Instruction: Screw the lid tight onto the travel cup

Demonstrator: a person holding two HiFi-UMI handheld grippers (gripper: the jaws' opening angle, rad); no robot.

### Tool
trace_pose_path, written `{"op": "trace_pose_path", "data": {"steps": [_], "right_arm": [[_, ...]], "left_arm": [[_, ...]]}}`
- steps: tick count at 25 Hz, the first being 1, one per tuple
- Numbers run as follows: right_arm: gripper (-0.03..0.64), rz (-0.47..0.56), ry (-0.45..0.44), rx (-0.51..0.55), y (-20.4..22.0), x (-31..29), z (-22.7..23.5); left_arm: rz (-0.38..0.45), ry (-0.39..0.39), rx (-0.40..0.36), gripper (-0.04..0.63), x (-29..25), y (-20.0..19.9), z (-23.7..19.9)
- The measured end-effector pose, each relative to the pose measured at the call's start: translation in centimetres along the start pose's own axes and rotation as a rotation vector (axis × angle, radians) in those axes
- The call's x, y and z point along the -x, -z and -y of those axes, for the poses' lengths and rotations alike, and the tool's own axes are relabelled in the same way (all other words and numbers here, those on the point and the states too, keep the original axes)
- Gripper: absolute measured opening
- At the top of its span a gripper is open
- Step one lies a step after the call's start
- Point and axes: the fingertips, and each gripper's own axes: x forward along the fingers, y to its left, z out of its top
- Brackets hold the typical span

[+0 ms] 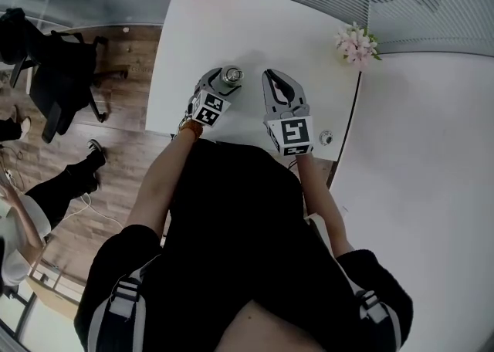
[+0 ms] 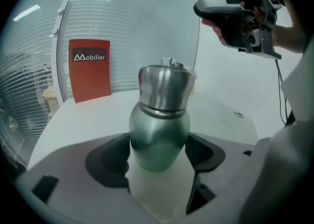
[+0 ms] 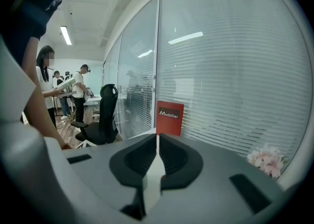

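Lid [image 2: 164, 86] seated on cup [image 2: 158, 127]; left tongs [image 2: 159, 144] open astride it, right tongs [image 3: 158, 142] closed and empty; tightening likely still to do.

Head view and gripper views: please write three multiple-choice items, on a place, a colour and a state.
1. Where is the travel cup?
A. between the left hand-held gripper's jaws
B. beside the flowers
C. on the floor
2. What colour is the sign?
A. blue
B. red
C. yellow
3. The right hand-held gripper is:
A. wide open
B. shut on the travel cup
C. shut, empty

A: the jaws flank its green body.
B: the board behind the cup is red.
C: its jaws meet with nothing between.
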Motion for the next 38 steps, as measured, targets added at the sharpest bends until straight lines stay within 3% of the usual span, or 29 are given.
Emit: {"op": "trace_pose_path", "data": {"steps": [4,8,13,17,26,33,38], "right_arm": [[0.016,-0.071,-0.072,0.036,0.9,-1.2,-1.6],[0.157,-0.242,-0.22,0.13,4.2,-3.3,-4.3],[0.232,-0.402,-0.287,0.196,7.4,-5.1,-6.2],[0.241,-0.459,-0.339,0.217,8.2,-5.8,-7.7],[0.242,-0.5,-0.377,0.262,9.1,-6.6,-8.7],[0.239,-0.579,-0.442,0.189,10.4,-5.9,-9.7],[0.231,-0.618,-0.472,0.242,11.1,-5.6,-10.6]], "left_arm": [[0.005,-0.005,0.01,0.351,0.1,0.0,0.0],[-0.011,0.012,0.001,0.348,0.0,0.1,0.0],[-0.04,0.053,-0.063,0.348,0.3,0.3,0.5],[-0.059,0.065,-0.108,0.347,0.7,0.6,0.7],[-0.083,0.079,-0.098,0.345,1.0,1.0,1.7],[-0.103,0.099,-0.079,0.345,2.1,2.0,2.9],[-0.103,0.096,-0.068,0.345,2.3,2.5,3.7]]}}
